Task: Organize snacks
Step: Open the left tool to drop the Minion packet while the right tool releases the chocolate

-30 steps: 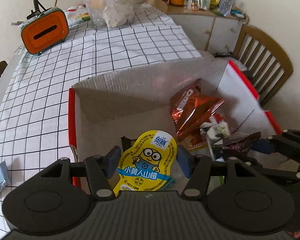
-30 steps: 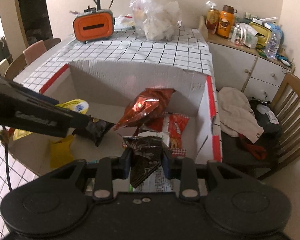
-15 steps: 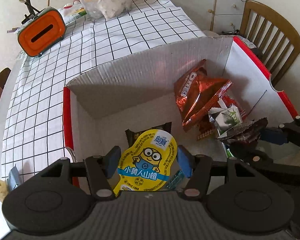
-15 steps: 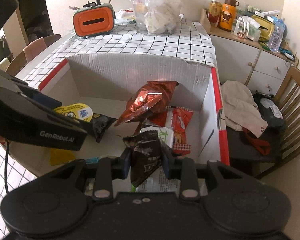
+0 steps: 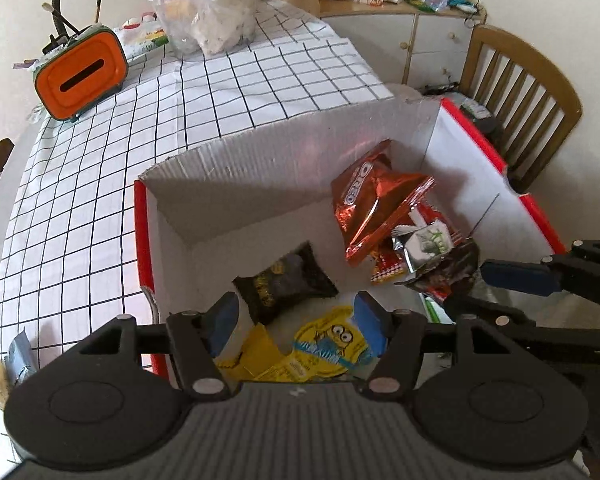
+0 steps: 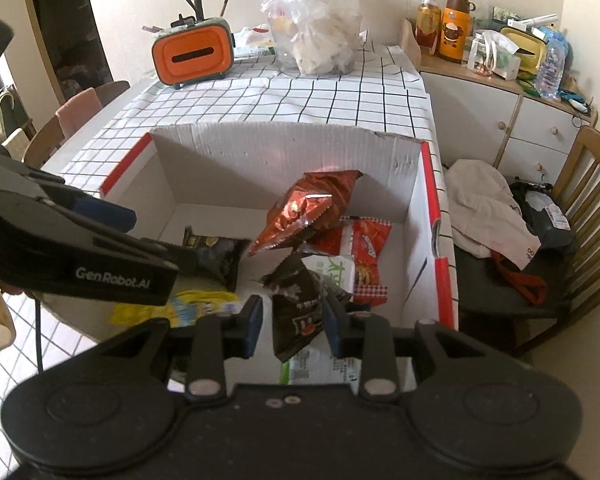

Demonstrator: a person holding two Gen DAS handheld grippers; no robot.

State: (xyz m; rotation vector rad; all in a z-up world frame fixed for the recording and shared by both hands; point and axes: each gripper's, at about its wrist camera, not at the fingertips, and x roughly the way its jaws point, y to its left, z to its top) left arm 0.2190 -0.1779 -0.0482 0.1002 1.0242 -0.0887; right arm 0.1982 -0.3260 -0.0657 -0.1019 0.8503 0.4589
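Our left gripper point(image 5: 292, 322) tilts steeply down over the red-edged white cardboard box point(image 5: 496, 160), its jaws opening with nothing pinched. The yellow cartoon-character snack pack point(image 5: 332, 344) lies loose on the box floor below them, beside a black crinkly snack bag point(image 5: 286, 280). Our right gripper point(image 6: 292, 322) angles down too, pads pressed on a dark brown foil candy packet point(image 6: 296, 308). Only the right wrist view shows the beige cloth point(image 6: 488, 208) on the wooden chair point(image 6: 592, 200).

A home dining room is showing: checked tablecloth point(image 6: 300, 100) at 12 o'clock, wooden chair point(image 6: 592, 208) and cluttered sideboard point(image 6: 500, 96) sitting at 2 o'clock.
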